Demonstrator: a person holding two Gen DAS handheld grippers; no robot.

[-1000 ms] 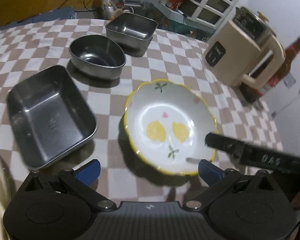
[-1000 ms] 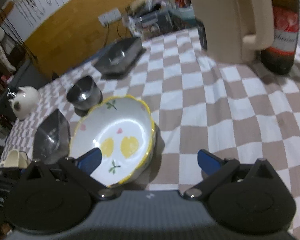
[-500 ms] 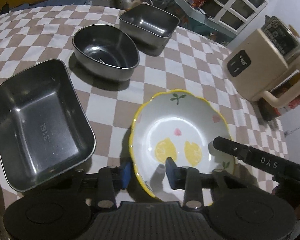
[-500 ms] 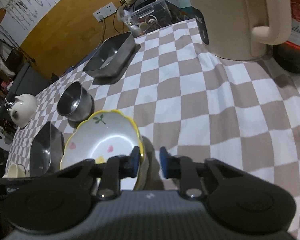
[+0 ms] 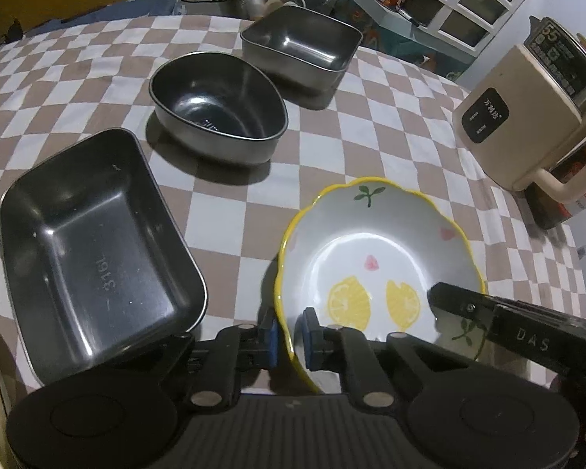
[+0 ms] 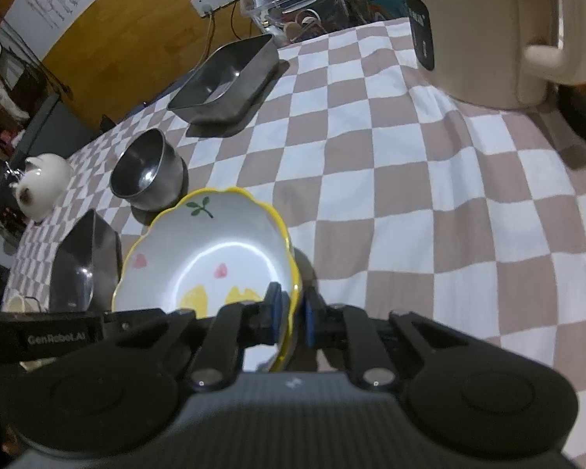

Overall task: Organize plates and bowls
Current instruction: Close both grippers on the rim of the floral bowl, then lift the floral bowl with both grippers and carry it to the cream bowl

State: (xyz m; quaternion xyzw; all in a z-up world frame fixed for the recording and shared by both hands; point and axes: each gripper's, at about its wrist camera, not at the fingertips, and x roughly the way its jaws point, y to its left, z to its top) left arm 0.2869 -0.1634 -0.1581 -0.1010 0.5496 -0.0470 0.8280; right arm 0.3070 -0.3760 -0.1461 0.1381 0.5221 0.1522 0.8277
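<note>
A white ceramic bowl with a yellow scalloped rim and lemon pictures is held above the checkered cloth. My left gripper is shut on its near-left rim. My right gripper is shut on the opposite rim of the bowl; its arm shows in the left wrist view. A rectangular steel tray lies at the left. An oval steel bowl and a square steel dish stand further back.
A beige electric kettle stands at the right, with a dark bottle behind it. A white teapot stands at the far left in the right wrist view. Cluttered boxes and shelves lie beyond the table's far edge.
Both grippers have shut on opposite rims of the lemon bowl, which were open around it a second ago. The bowl has risen off the cloth.
</note>
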